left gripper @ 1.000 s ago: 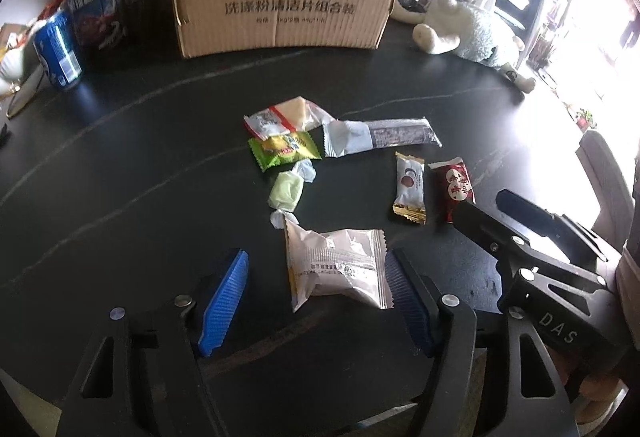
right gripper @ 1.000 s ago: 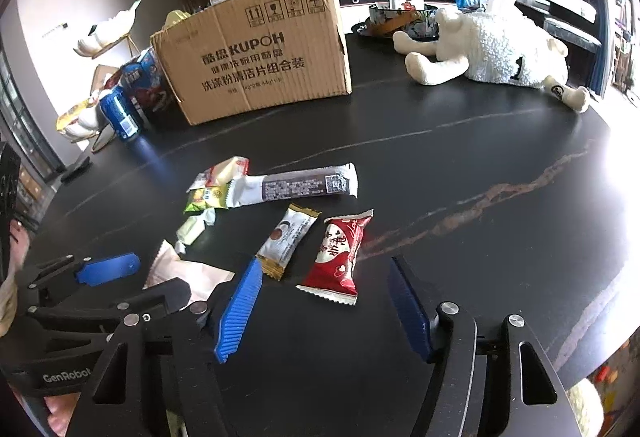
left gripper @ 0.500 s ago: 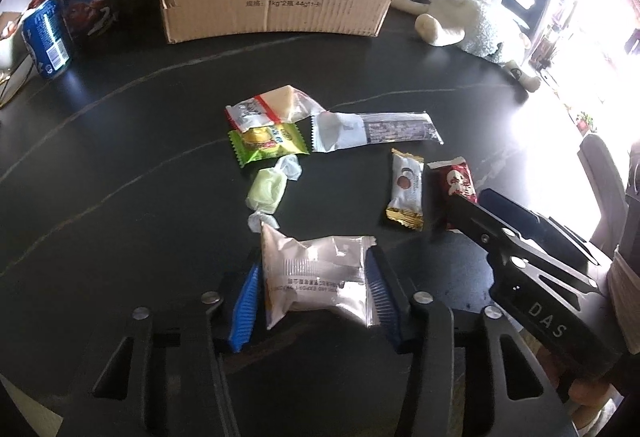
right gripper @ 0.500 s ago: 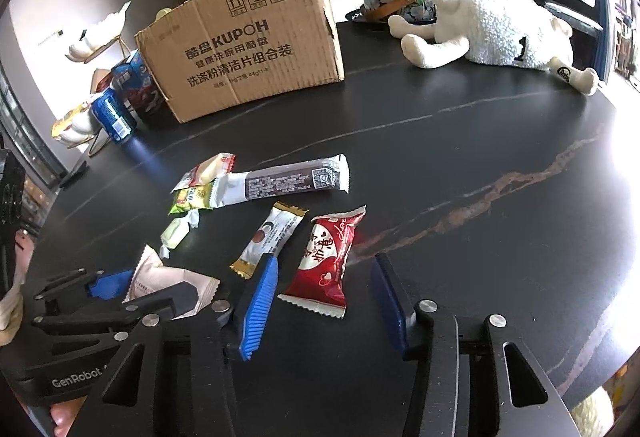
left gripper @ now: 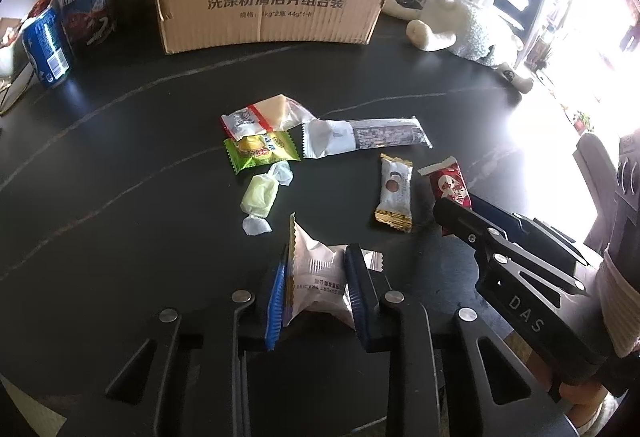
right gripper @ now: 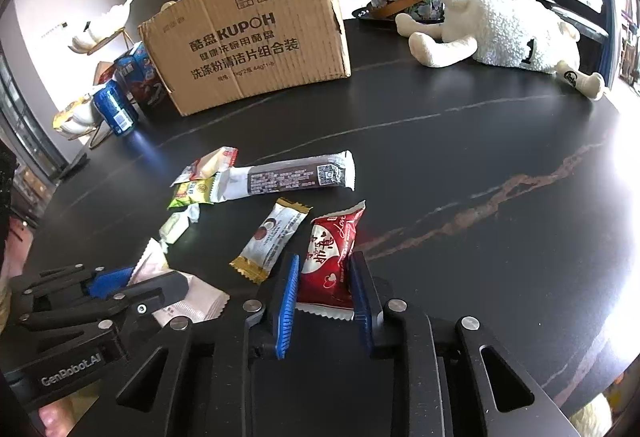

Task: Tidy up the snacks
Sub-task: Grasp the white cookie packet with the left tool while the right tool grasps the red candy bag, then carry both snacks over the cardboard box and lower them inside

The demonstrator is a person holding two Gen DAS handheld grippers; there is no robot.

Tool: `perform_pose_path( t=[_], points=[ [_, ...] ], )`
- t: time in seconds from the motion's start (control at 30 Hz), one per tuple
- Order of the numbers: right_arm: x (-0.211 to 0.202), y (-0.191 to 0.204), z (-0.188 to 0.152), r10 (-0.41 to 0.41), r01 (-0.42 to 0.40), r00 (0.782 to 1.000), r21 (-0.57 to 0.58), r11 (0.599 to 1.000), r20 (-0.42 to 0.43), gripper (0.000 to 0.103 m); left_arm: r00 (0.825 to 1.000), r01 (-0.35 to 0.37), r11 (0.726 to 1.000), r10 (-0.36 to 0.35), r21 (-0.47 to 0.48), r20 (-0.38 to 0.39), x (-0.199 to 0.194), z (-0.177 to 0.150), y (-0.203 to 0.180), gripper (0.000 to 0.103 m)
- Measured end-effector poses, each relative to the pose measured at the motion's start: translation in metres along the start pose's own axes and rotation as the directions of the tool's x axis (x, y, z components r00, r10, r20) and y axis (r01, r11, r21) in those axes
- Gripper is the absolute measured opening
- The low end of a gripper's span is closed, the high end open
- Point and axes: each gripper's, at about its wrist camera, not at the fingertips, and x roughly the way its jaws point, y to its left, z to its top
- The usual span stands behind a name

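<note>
Pinching the silver-white snack packet (left gripper: 316, 285), left gripper (left gripper: 316, 289) has both blue pads pressed into its sides, packet crumpled, low over the black table (left gripper: 120, 197). Right gripper (right gripper: 325, 289) clamps the red snack packet's (right gripper: 330, 257) near end, far end tilted away. Beyond on the tabletop: gold-ended white candy (right gripper: 272, 237), long brown-white bar (right gripper: 288, 177), green packet (left gripper: 260, 149), pale wrapped sweet (left gripper: 262, 195). Cardboard box (right gripper: 256, 33) stands farther back, well apart.

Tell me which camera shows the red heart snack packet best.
The right wrist view: the red packet lies face-up, pinched between the right gripper. In the left wrist view that packet sits at the side, partly hidden behind the gripper.
</note>
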Motion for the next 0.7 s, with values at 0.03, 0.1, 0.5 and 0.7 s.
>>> perform_pose_path(
  t=[0.03, 0.1, 0.5, 0.7],
  points=[
    [-0.002, 0.0, 0.0, 0.0, 0.0, 1.0, 0.0, 1.0, 0.005, 0.027, 1.0, -0.001, 1.0, 0.001, 0.001, 0.005, -0.001, 0.0, -0.001, 0.028],
    [-0.007, 0.001, 0.0, 0.006, -0.006, 1.0, 0.001, 1.0, 0.014, 0.027, 1.0, 0.003, 1.0, -0.003, 0.005, 0.013, -0.006, 0.0, -0.002, 0.028],
    [-0.033, 0.013, 0.007, 0.035, -0.035, 0.998, -0.012, 0.999, 0.053, 0.027, 0.994, -0.012, 0.999, 0.008, 0.036, 0.11, -0.042, 0.001, -0.004, 0.028],
    [-0.049, 0.023, 0.017, 0.053, -0.05, 0.995, -0.031, 0.998, 0.082, 0.027, 0.987, -0.002, 0.999, -0.004, 0.036, 0.163, -0.063, 0.006, -0.001, 0.028]
  ],
)
